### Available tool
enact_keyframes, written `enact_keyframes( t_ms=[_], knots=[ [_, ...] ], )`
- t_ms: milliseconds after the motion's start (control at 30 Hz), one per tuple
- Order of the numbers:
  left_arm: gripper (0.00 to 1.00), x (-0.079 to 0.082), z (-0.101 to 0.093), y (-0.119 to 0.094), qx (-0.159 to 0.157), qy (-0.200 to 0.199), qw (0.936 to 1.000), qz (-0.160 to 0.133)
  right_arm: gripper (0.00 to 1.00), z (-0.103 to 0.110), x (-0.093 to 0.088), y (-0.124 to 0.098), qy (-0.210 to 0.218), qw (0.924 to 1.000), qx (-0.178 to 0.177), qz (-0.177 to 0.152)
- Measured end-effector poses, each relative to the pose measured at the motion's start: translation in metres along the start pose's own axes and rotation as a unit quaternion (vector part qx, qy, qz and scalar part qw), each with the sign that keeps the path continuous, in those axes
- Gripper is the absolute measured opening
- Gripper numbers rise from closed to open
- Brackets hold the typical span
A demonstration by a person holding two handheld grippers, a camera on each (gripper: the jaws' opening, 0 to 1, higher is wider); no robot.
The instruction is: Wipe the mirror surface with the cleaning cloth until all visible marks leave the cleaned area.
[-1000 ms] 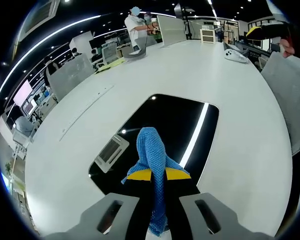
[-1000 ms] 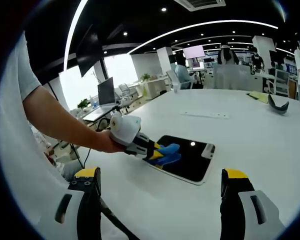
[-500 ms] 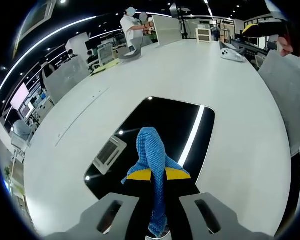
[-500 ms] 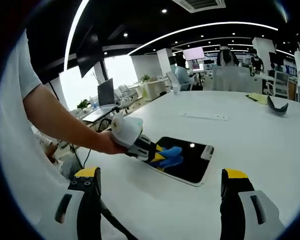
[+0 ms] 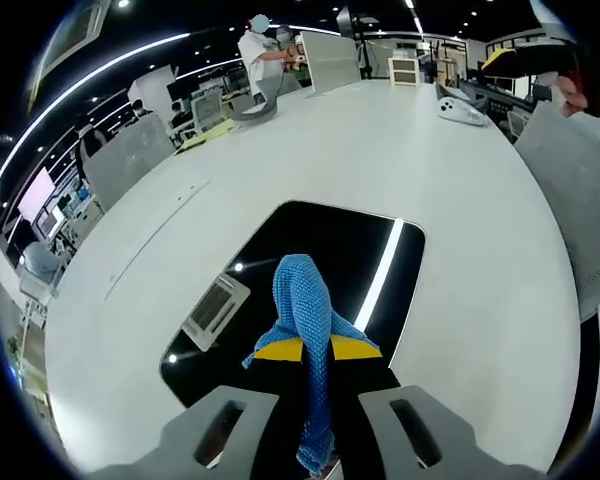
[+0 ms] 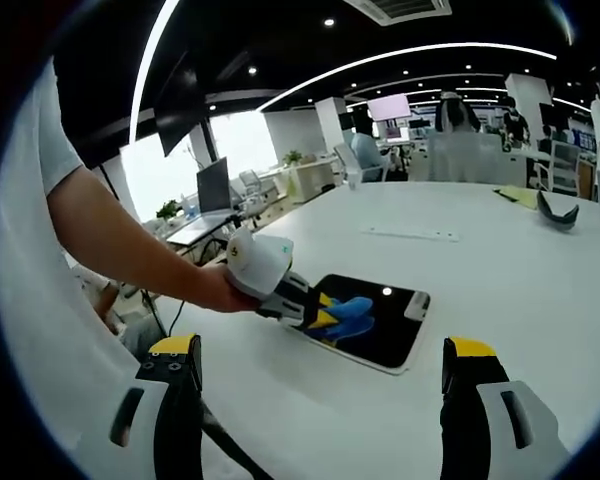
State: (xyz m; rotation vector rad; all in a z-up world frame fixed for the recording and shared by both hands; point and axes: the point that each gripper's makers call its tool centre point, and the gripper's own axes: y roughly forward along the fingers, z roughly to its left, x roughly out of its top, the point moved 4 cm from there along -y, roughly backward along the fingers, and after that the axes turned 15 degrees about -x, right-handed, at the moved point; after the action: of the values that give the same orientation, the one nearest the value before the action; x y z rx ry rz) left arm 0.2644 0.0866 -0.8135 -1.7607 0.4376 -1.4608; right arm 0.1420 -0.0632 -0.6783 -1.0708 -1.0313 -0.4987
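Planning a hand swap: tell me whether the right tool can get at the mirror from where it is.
Probably yes: the right tool is open with bare table between it and the mirror. The left tool and cloth cover only its near end.

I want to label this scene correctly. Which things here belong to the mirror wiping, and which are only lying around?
Belonging to the job:
- dark rectangular mirror lying flat on the white table
- blue knitted cleaning cloth, clamped in the left gripper
- right gripper, open, held apart from the mirror

Only lying around:
- curved grey object farther along the table
- open laptop on a side desk
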Motion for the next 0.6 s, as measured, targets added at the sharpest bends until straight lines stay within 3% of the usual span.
enact_keyframes(
  t_ms=[600],
  knots=[
    [0.05,0.0103,-0.0071,0.0087,-0.012,0.009,0.9999,0.001,1.00,0.0022,0.0020,0.0018,0.004,1.0000,0.005,-0.004]
  ],
)
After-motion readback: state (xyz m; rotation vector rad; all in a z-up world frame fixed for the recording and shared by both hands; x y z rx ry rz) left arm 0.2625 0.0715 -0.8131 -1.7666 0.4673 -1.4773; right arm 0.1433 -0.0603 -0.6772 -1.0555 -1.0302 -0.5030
